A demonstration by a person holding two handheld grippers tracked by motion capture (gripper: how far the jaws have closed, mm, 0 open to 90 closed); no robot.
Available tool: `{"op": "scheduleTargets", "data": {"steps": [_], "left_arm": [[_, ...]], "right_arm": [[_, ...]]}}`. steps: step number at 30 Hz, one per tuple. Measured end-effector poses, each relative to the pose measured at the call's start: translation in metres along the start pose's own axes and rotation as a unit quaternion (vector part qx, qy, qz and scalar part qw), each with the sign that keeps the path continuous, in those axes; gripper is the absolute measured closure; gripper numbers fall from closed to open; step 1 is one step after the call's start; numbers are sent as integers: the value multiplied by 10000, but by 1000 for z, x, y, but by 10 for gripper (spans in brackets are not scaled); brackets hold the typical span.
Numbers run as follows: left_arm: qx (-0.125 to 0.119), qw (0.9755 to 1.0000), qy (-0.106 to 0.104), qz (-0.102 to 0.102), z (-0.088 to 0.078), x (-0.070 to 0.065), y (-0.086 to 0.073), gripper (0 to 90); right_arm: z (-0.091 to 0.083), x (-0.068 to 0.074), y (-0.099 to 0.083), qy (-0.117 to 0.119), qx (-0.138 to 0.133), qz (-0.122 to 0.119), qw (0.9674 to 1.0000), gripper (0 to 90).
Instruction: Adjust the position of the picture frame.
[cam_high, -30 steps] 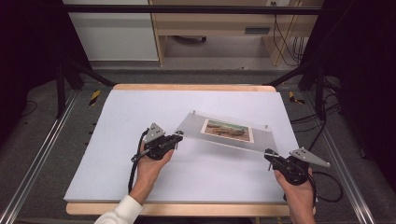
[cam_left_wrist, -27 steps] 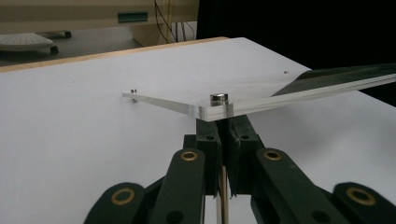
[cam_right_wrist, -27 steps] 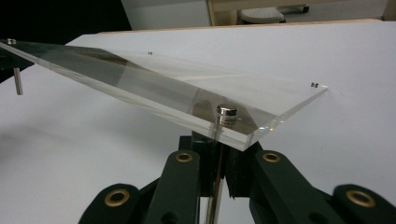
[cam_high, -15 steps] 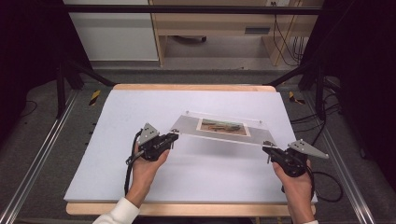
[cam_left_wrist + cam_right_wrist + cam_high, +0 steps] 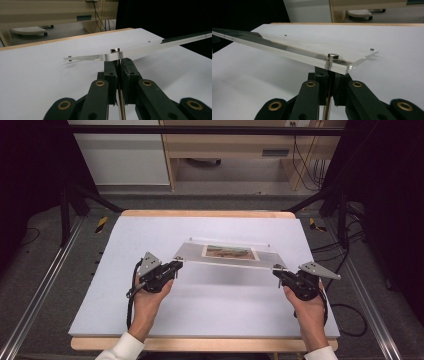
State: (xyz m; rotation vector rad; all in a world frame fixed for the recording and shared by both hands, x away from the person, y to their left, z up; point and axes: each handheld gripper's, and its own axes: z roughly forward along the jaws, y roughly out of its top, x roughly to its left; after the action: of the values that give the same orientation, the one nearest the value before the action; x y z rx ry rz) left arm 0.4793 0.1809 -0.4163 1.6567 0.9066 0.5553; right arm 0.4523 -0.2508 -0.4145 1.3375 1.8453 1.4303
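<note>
Tabletop (image 5: 150, 320) first: a broad white sheet on a wooden board spreads out under and ahead of both grippers. Above it hangs the clear acrylic frame (image 5: 227, 254), a flat transparent panel with a small landscape picture (image 5: 230, 252) sandwiched in its middle, spanning the gap between the two grippers and clear of the white surface along its near edge (its shadow falls on the sheet below). The left gripper (image 5: 176, 265) holds the frame's near left corner; in the left gripper view its jaws are pressed almost together right under the corner of the frame (image 5: 110, 55), pinching it at the edge. The right gripper (image 5: 276, 271) holds the near right corner the same way, its jaws drawn tight beneath the slab (image 5: 307, 50) in the right gripper view. Just above each set of jaws sits a small round metal stud (image 5: 115, 50) at the panel's corner; the matching stud (image 5: 333, 57) shows by the right gripper.
</note>
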Motion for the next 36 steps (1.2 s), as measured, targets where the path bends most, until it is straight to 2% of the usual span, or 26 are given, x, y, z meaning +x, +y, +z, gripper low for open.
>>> {"op": "scheduleTargets", "data": {"steps": [7, 21, 31, 36], "left_arm": [[-59, 9999, 107, -92, -10, 9, 1, 830], [-141, 9993, 318, -128, -25, 22, -1, 829], [-183, 9985, 484, -197, -31, 36, -2, 829], [-183, 9983, 515, -194, -30, 39, -3, 829]], "right_arm": [[16, 7, 8, 121, 9, -24, 9999, 844], [39, 18, 16, 252, 9, -75, 9997, 845], [58, 28, 23, 319, 7, -137, 9994, 845], [61, 30, 24, 319, 20, -175, 9993, 845]]}}
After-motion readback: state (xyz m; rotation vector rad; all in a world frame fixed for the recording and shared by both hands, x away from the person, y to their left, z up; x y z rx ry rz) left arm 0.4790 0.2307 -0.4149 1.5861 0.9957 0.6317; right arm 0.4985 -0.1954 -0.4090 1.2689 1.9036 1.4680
